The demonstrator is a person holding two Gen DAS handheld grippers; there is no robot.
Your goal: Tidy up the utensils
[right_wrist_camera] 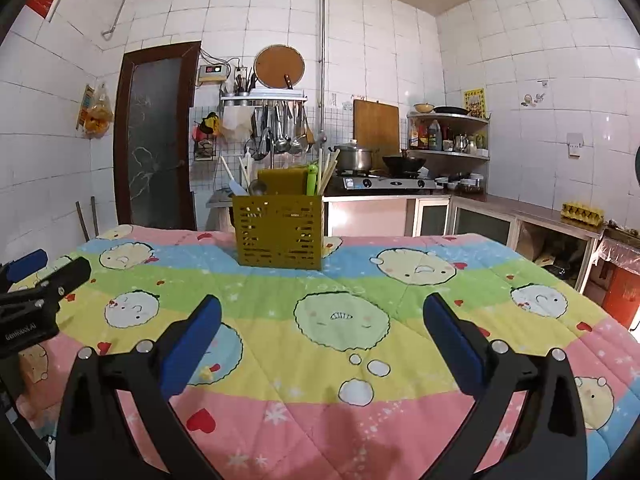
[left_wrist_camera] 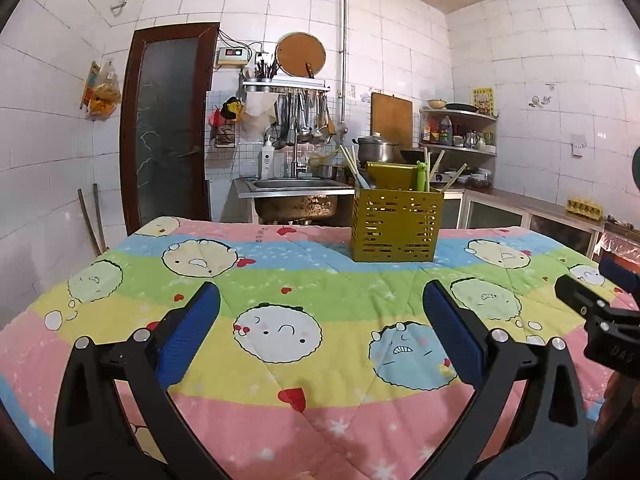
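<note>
Both tongs are spread wide with nothing between their blue pads: the left tongs (left_wrist_camera: 320, 300) and the right tongs (right_wrist_camera: 322, 312) hover side by side over the quilt-covered tabletop (right_wrist_camera: 400, 280). The yellow utensil holder (right_wrist_camera: 279, 232), with chopsticks (right_wrist_camera: 329, 170) and spoons inside, stands at the far edge

White-tiled walls (left_wrist_camera: 400, 32) — dark door (left_wrist_camera: 168, 128), steel sink (left_wrist_camera: 292, 188).

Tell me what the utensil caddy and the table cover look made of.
The utensil caddy looks like moulded plastic, matte olive-yellow: its walls are pierced by even rows of slots. The table cover looks like a padded quilted fabric, matte, with stitched seams, soft wrinkles and a printed cartoon pattern.
</note>
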